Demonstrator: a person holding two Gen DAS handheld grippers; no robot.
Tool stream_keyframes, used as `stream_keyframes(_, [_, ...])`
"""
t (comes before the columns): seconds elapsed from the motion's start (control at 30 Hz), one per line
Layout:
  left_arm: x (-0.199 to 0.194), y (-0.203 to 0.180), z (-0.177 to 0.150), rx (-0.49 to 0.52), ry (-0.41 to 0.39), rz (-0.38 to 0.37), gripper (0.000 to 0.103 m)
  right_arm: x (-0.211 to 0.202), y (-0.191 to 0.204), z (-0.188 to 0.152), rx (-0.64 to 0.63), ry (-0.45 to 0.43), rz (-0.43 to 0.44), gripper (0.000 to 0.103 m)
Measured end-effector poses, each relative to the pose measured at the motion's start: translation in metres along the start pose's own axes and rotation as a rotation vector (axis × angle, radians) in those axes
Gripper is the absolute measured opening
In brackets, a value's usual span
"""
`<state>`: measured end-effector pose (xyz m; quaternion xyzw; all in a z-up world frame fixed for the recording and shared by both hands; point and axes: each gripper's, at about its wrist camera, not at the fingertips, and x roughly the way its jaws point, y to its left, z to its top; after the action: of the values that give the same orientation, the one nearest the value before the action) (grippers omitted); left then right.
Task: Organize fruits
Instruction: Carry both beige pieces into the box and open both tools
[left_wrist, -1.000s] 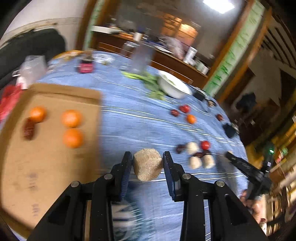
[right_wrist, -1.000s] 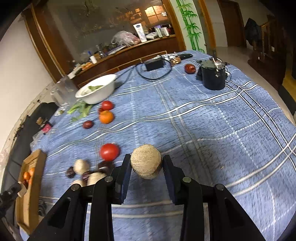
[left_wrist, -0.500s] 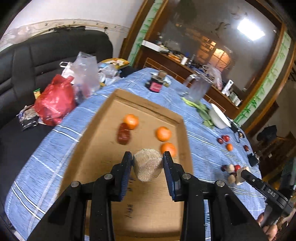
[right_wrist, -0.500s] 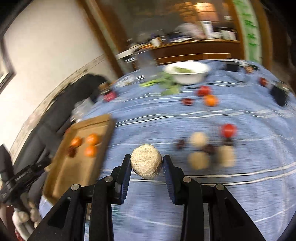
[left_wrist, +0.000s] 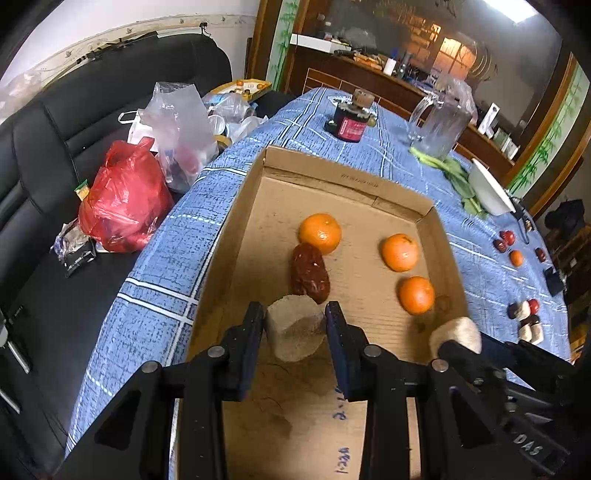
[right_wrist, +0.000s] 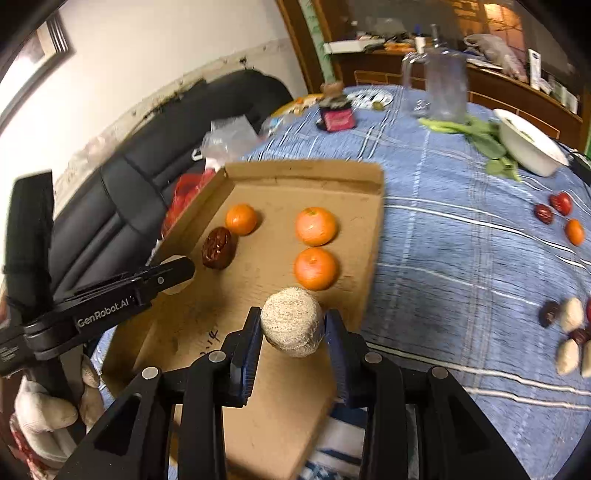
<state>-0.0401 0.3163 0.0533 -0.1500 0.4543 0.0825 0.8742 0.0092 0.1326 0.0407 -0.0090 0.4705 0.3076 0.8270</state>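
Note:
A shallow cardboard tray (left_wrist: 343, 177) on the blue checked tablecloth holds three oranges (left_wrist: 400, 252) and a dark red date (left_wrist: 310, 271). My left gripper (left_wrist: 295, 332) is shut on a rough beige fruit (left_wrist: 295, 338), above the tray's near half just short of the date. In the right wrist view, my right gripper (right_wrist: 291, 328) is shut on a rounder beige fruit (right_wrist: 291, 319) over the tray's near right edge (right_wrist: 373, 258), close to the nearest orange (right_wrist: 316, 268). The two grippers hang side by side over the tray.
Loose beige and dark fruits (right_wrist: 569, 332) and small red ones (right_wrist: 561, 203) lie on the cloth to the right. Behind the tray stand a jar (left_wrist: 351, 123), a glass jug (left_wrist: 439, 125) and a white bowl (right_wrist: 528, 147). Plastic bags (left_wrist: 125, 199) sit on the black sofa on the left.
Both grippers have swung left from the loose fruit pile to above the cardboard tray. Each still carries its beige fruit, and the right one has rolled.

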Motion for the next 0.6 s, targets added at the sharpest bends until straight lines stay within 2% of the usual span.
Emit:
stream_keyframes(0.43, [0.016, 0.003, 0.001, 0.007, 0.036, 0.013, 0.034, 0.023, 0.007, 0.005, -0.028, 0.045, -0.028, 0.038])
stream_keyframes(0.6, [0.019, 0.008, 0.002, -0.015, 0.046, 0.017, 0.041, 0.027, 0.011, 0.005, -0.038, 0.041, -0.044, 0.038])
